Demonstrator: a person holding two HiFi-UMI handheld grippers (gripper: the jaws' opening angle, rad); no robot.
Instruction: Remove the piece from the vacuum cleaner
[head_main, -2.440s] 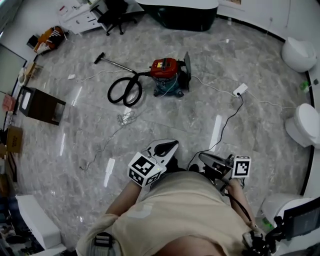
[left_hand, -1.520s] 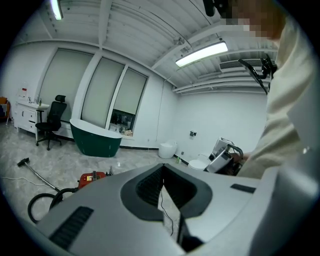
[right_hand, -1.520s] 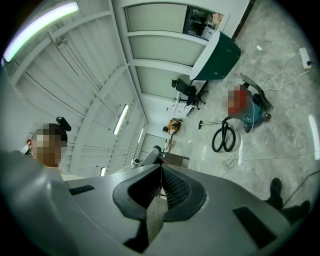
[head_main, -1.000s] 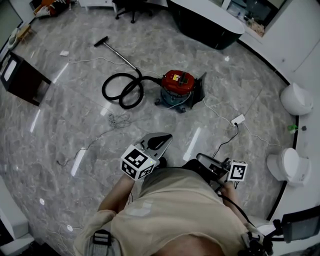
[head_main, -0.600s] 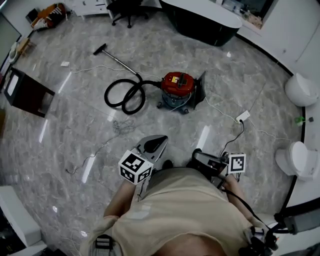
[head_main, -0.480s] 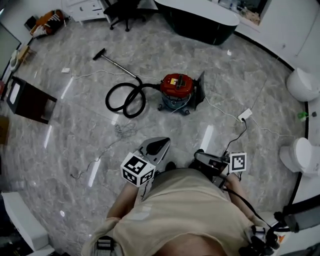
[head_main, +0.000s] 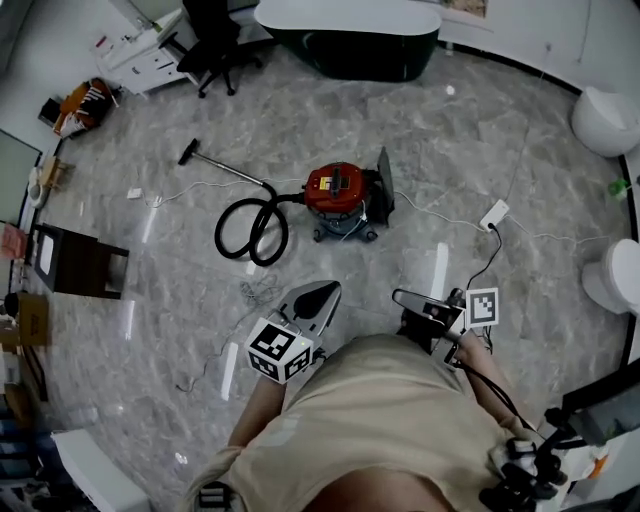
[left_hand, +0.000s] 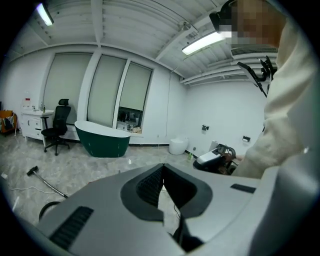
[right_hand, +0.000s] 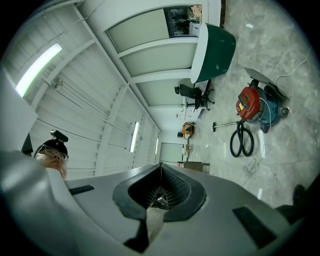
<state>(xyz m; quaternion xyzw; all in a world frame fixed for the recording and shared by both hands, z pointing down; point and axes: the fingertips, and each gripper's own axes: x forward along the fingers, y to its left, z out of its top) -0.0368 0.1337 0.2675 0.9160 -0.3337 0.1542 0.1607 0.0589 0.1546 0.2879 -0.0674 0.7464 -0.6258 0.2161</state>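
The vacuum cleaner (head_main: 337, 190) has a red top and a blue base and stands on the marble floor ahead of me. Its black hose (head_main: 252, 230) lies coiled to its left, and the wand with a floor nozzle (head_main: 215, 167) reaches further left. A dark flat panel (head_main: 383, 185) stands against its right side. My left gripper (head_main: 325, 290) and right gripper (head_main: 400, 297) are held near my body, well short of the vacuum, both shut and empty. The right gripper view shows the vacuum cleaner (right_hand: 250, 107) far off beyond its shut gripper (right_hand: 160, 167). The left gripper (left_hand: 163, 172) faces the room.
A dark green bathtub (head_main: 345, 35) and an office chair (head_main: 210, 35) stand at the far side. A dark box-like table (head_main: 75, 262) is at left. A white power strip (head_main: 495, 213) with a black cable, and thin loose cables (head_main: 258, 292), lie on the floor.
The person has walked on with both grippers, and the vacuum cleaner now lies nearer in the head view. Both grippers stay shut and empty.
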